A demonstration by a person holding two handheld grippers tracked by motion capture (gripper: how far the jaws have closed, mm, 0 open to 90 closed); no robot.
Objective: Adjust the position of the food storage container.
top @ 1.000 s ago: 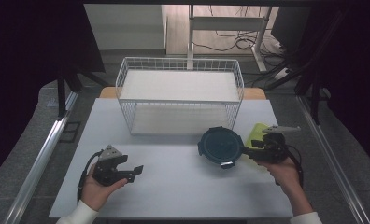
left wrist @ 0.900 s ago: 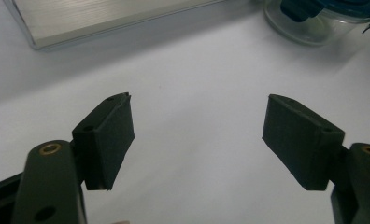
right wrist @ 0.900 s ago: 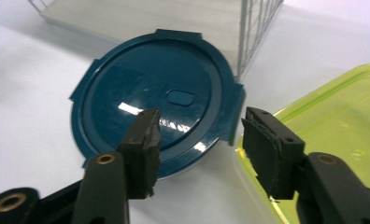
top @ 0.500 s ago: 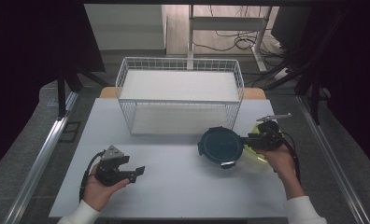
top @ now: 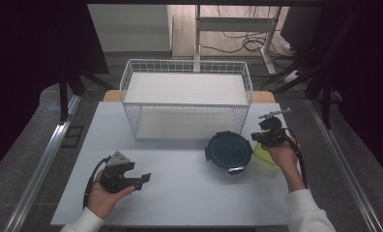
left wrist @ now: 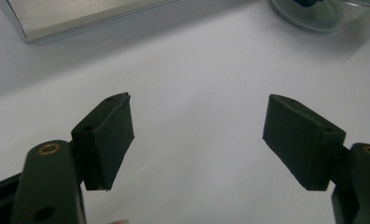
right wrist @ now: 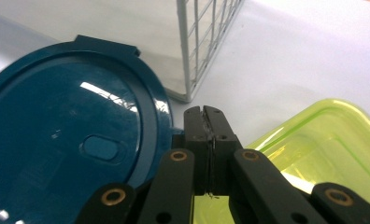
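A round dark-blue lidded container (top: 227, 150) sits on the white table (top: 180, 193) in front of the wire basket (top: 187, 96). Just right of it lies a yellow-green container (top: 266, 159), partly under the right hand. My right gripper (top: 263, 137) hovers between the two; its jaws have just been closing and now meet with nothing between them. In the right gripper view the shut right gripper (right wrist: 205, 113) points at the basket's corner (right wrist: 192, 56), with the blue lid (right wrist: 71, 149) on one side and the green container (right wrist: 332, 140) on the other. My left gripper (top: 143, 179) rests open at the front left.
In the left gripper view the left gripper (left wrist: 197, 130) stands wide over bare white table (left wrist: 197, 70), with the basket's base (left wrist: 80, 18) and a clear container bottom (left wrist: 318, 14) farther off. Metal rails run along both sides of the table.
The right hand has moved away from the front edge toward the basket, now covering part of the green container, and its jaws have closed. The left hand has stayed put.
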